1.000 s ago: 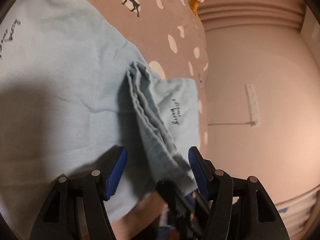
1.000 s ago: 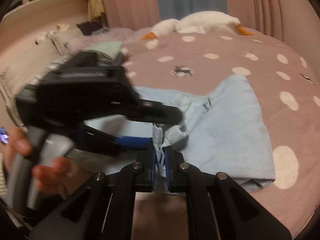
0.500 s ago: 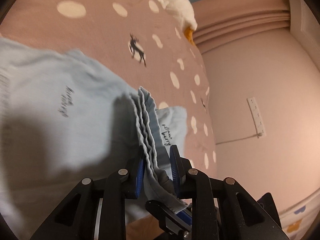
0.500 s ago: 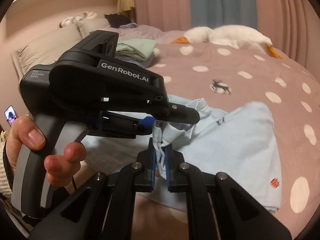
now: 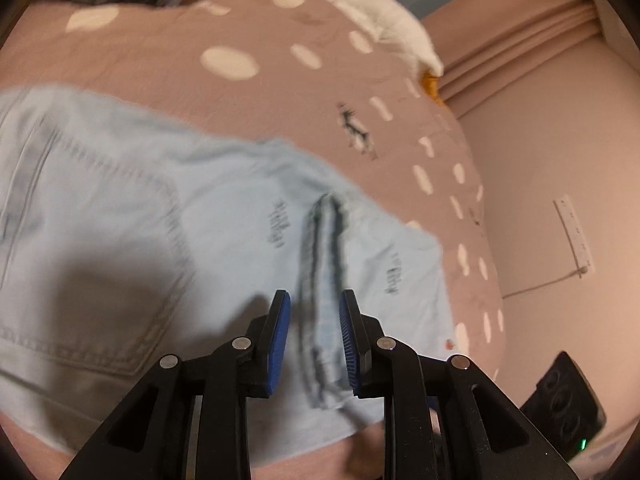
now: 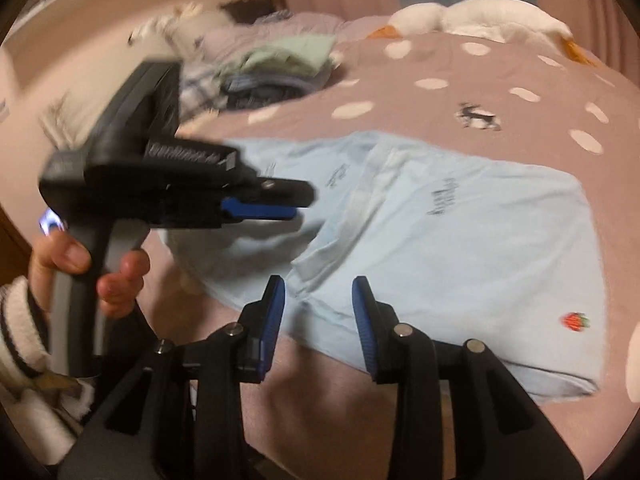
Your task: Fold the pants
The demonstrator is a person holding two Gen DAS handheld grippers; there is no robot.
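Light-blue pants lie spread on the dotted pink bed cover, with a back pocket at the left in the left wrist view. A bunched fold of the pants runs up between the blue pads of my left gripper, which is shut on it. The right wrist view shows that gripper from the side, blurred, held by a person's hand. My right gripper hovers over the near edge of the pants. Its jaws are opening and the pads do not press on the cloth.
A white plush goose lies at the far edge of the bed. A stack of folded clothes sits at the back left. A pale wall borders the bed on the right of the left wrist view.
My left gripper has shut on the bunched fold and swung across the pants. My right gripper, shut on the cloth before, has parted its jaws and let go. The pants now lie flatter.
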